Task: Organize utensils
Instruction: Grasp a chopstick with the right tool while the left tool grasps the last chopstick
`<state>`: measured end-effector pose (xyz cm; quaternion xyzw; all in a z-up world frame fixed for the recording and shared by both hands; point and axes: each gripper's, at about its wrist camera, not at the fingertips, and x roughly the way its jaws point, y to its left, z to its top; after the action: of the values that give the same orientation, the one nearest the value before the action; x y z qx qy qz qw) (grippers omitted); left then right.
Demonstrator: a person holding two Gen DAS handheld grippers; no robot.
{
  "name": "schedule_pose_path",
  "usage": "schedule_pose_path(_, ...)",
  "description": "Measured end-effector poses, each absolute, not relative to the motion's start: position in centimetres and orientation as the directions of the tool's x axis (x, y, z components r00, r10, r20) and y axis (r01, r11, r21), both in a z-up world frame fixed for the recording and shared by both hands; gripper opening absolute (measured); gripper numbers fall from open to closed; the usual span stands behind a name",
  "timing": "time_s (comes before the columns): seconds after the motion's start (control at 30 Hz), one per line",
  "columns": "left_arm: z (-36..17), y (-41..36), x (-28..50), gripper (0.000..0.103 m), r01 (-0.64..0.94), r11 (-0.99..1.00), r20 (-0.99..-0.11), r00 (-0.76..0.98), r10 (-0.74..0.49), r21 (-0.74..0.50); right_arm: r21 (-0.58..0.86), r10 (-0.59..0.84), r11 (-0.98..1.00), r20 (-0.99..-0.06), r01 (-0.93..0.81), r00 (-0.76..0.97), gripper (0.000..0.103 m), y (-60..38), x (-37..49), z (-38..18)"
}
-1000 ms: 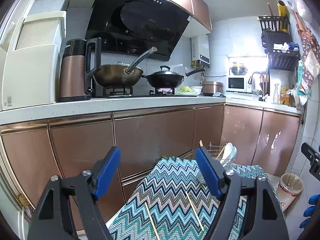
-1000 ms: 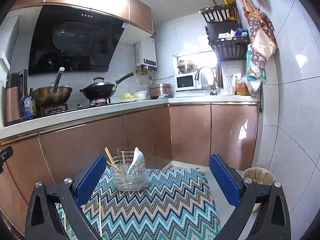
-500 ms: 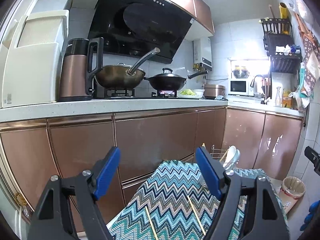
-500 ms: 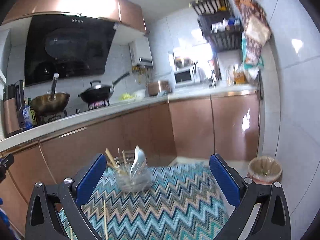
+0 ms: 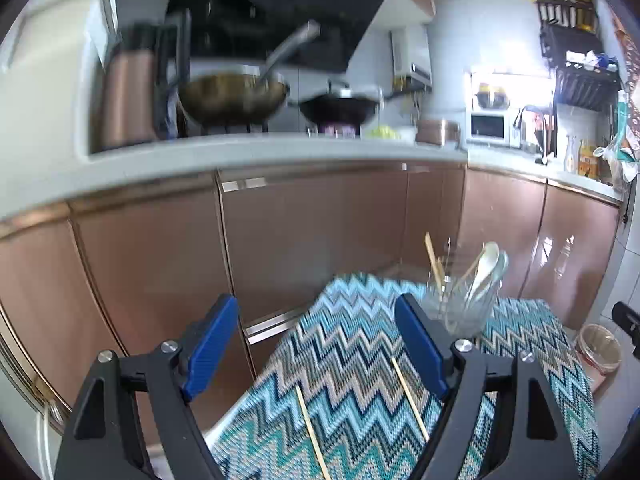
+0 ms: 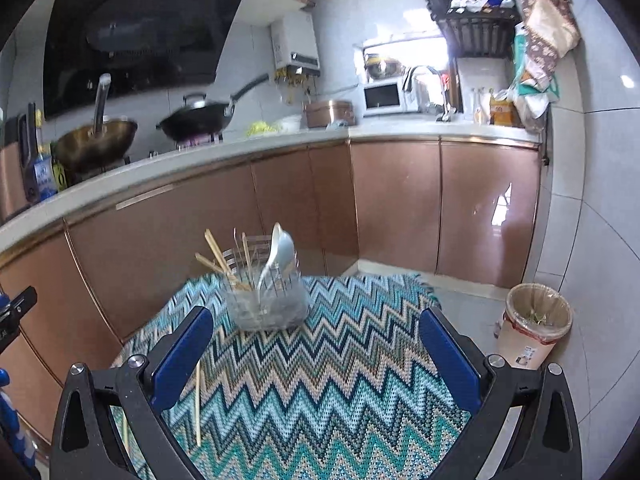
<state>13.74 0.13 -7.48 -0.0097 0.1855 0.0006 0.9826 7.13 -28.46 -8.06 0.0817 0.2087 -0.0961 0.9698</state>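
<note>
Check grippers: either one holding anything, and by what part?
Nothing held. Left gripper and right gripper are both open and empty; two chopsticks lie loose on the cloth.

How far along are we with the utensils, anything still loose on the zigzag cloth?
Partly done: the wire holder already carries several chopsticks and a white spoon. In hand: nothing; the left gripper and right gripper both stand open and empty above the cloth. Left: two loose chopsticks lie flat on the cloth, not yet picked up.
</note>
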Motion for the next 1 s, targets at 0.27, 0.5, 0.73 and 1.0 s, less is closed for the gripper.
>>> schedule_pose_path(0.27, -13.4, 5.0, 20.9, 0.079, 0.044, 0.955, -0.621, 0.751, -0.226, -0.294, 0.076, -0.029, 0.993, -0.590, 0.092, 0.807, 0.098, -26.0, 13.2, -12.0)
schedule_pose_path(0.5, -19.1, 6.3, 26.6, 0.051, 0.026, 0.898, -0.763, 0.517, -0.388, -0.439, 0.202, 0.244, 0.970, -0.750, -0.139, 0.614, 0.062, -21.7, 20.7, -16.2)
schedule_pose_path(0.73, -23.7, 7.3, 29.7, 0.039, -0.066, 0.878, -0.839, 0.337, -0.427, -0.473, 0.251, 0.350, 0.929, -0.835, -0.272, 0.426, 0.047, -17.1, 26.4, -19.4)
schedule_pose_path(1.0, -25.8, 7.5, 31.7, 0.019, -0.095, 0.878, -0.864, 0.255, -0.433, -0.468, 0.276, 0.369, 0.914, -0.869, -0.296, 0.330, 0.035, -15.0, 30.6, -22.4)
